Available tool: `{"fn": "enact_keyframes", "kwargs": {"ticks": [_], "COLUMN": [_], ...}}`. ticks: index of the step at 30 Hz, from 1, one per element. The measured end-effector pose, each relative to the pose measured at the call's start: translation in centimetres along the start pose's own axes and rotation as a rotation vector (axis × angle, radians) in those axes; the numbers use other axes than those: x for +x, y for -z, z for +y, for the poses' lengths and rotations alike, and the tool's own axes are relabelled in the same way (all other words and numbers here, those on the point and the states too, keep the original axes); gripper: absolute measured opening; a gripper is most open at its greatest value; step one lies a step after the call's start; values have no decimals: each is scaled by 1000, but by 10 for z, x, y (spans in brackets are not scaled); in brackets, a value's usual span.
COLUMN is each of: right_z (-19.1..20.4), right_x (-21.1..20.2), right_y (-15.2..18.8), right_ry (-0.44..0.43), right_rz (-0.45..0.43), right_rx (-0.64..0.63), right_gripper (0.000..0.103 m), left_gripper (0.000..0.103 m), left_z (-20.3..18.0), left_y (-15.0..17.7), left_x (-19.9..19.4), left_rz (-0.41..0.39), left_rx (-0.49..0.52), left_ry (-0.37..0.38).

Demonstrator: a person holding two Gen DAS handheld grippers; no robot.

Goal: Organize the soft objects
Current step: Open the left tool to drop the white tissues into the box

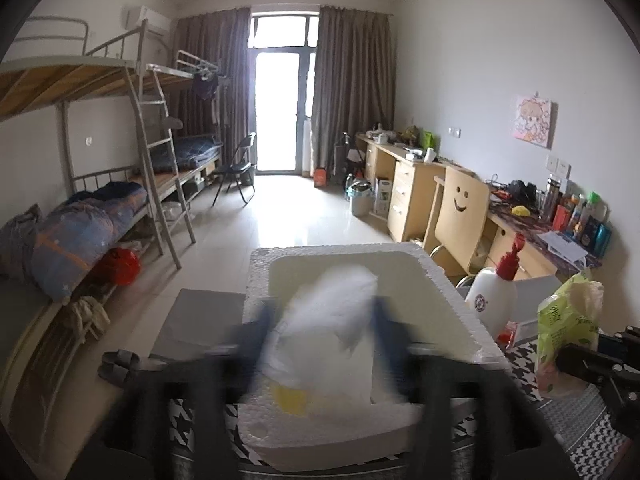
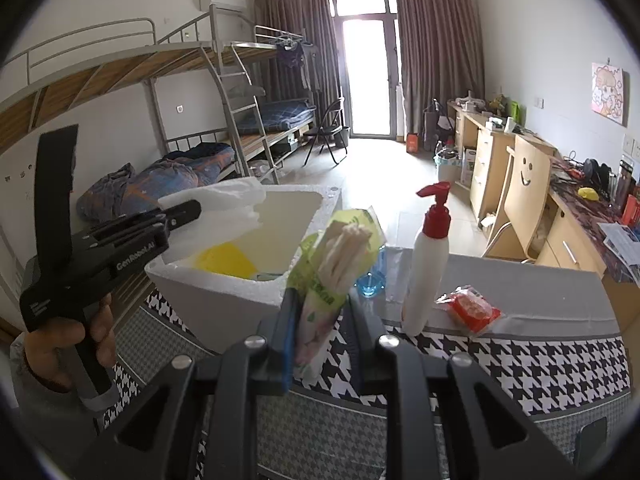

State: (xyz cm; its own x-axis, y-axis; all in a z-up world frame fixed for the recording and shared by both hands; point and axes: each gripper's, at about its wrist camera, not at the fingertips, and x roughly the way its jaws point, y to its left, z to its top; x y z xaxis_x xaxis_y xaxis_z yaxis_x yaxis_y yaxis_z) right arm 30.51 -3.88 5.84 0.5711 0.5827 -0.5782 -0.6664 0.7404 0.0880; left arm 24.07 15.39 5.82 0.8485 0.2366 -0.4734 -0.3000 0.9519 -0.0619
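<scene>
A white foam box [image 1: 440,280] stands on the houndstooth tabletop, with something yellow [image 1: 292,398] on its floor. My left gripper [image 1: 322,320] hangs over the box, its blurred fingers standing wide on either side of a crumpled white plastic bag [image 1: 340,312] and not squeezing it. The right wrist view shows that gripper [image 2: 192,210] from the side, held by a hand [image 2: 68,332], with the bag [image 2: 240,200] at its tip over the box [image 2: 224,292]. My right gripper [image 2: 320,296] is shut on a green tissue pack [image 2: 340,248], held upright just right of the box.
A white pump bottle with a red top [image 2: 428,272], a red packet [image 2: 470,308] and a small blue thing [image 2: 372,280] stand right of the box on a grey board. The tablecloth [image 2: 520,364] runs to the right. Bunk beds line the left wall, desks and a chair the right.
</scene>
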Motion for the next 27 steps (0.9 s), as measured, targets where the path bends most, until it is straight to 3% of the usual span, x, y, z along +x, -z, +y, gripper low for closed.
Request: {"fn": "enact_keyframes", "kwargs": {"ticks": [1,6,27], "right_z": [0,2,22], "right_x": [0,-1,20], "right_y": [-1,-3,-21], "right_ry": [0,2,-34], "right_rz": [-1,-8,5], "right_rx": [-1,-5,-54], "right_gripper": [26,26,26], "left_gripper": [86,99,102], "left_z": [2,7,36], "left_y": [0,-3,6], "left_x": [-2,-12,-36], "left_rz": [-12,-47,-86], "left_rx": [-7,-24,-67], "left_ry": [-7,-35,-104]}}
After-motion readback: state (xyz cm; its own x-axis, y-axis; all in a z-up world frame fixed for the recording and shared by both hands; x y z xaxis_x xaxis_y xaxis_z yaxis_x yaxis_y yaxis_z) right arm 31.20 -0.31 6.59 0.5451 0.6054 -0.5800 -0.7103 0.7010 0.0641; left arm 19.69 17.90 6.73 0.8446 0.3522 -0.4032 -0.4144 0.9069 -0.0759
